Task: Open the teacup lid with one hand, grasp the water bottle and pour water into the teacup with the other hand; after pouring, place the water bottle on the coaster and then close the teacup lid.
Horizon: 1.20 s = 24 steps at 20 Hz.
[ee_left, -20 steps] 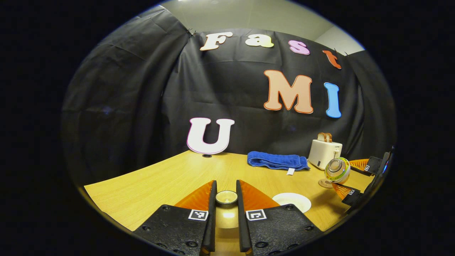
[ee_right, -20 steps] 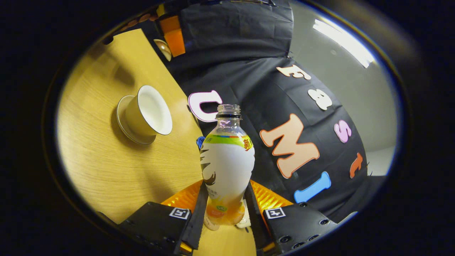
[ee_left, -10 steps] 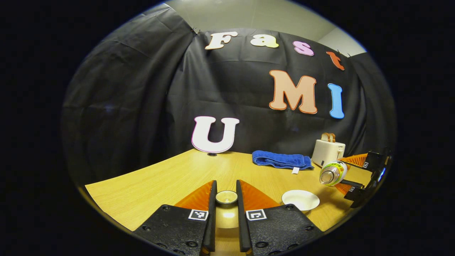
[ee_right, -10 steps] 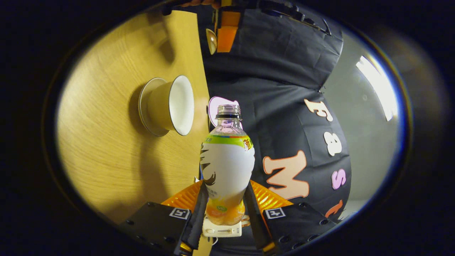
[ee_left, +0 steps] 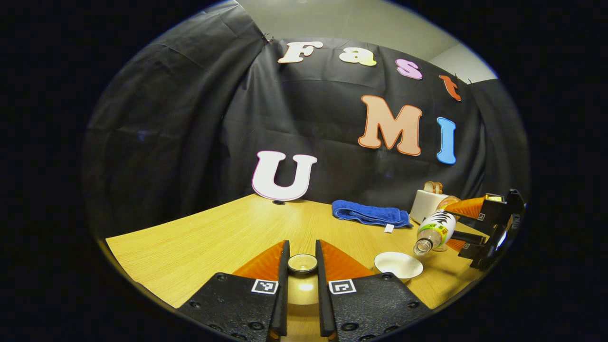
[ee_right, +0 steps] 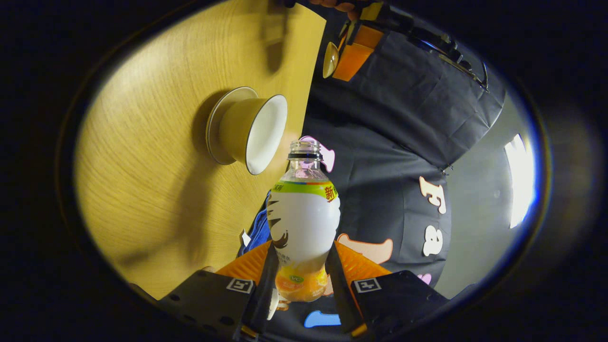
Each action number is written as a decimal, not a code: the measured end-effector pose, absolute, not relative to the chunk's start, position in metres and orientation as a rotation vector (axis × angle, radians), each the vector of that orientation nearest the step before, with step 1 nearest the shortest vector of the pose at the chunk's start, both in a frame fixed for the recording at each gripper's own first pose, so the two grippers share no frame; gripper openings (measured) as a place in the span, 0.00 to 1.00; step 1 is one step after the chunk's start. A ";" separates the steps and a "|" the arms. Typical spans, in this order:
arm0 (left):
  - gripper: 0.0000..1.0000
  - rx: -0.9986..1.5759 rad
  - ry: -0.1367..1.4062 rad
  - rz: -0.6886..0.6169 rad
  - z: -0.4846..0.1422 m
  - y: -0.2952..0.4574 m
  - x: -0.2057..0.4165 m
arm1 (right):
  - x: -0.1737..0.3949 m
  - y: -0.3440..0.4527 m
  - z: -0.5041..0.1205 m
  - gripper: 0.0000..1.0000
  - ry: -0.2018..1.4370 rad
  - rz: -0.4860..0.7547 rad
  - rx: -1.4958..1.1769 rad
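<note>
My right hand-held gripper (ee_right: 298, 280) pinches the water bottle (ee_right: 303, 223), tilted with its mouth over the teacup (ee_left: 398, 265). My left hand-held gripper (ee_left: 302, 266) pinches the lid (ee_left: 302, 262) above the table (ee_left: 199, 242).

Table (ee_left: 199, 237): pale yellow wood grain. Teacup (ee_right: 249, 128): tan outside, white inside, thin dark rim; in left gripper view it's white (ee_left: 398, 264). Bottle (ee_right: 304, 213) betw. the tongs: white w/ dark streaks, green-yellow band up top, orange base, clear neck. Towel (ee_left: 370, 213) beyond the tongs: blue. Toaster (ee_left: 427, 204): cream.
</note>
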<state>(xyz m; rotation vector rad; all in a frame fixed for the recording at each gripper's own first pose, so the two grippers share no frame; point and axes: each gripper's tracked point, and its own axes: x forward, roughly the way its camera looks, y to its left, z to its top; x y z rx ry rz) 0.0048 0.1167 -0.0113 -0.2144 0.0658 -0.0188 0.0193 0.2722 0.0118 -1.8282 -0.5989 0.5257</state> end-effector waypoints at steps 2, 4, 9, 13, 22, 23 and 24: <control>0.24 -0.221 0.063 -0.021 -0.010 0.117 0.004 | 0.022 0.274 0.012 0.61 -0.608 0.540 -1.862; 0.24 -0.222 0.063 -0.023 -0.012 0.117 0.004 | 0.020 0.276 0.014 0.61 -0.628 0.547 -1.908; 0.24 -0.239 0.070 -0.036 -0.015 0.115 0.004 | 0.024 0.282 0.017 0.61 -0.666 0.546 -2.039; 0.24 -0.255 0.075 -0.038 -0.016 0.115 0.004 | 0.032 0.283 0.014 0.61 -0.678 0.554 -2.098; 0.24 -0.259 0.081 -0.029 -0.018 0.116 0.005 | 0.034 0.292 0.013 0.61 -0.711 0.604 -2.203; 0.24 -0.261 0.083 -0.028 -0.019 0.116 0.005 | 0.034 0.291 0.012 0.61 -0.708 0.607 -2.208; 0.24 -0.263 0.082 -0.028 -0.018 0.116 0.005 | 0.033 0.289 0.012 0.61 -0.706 0.612 -2.209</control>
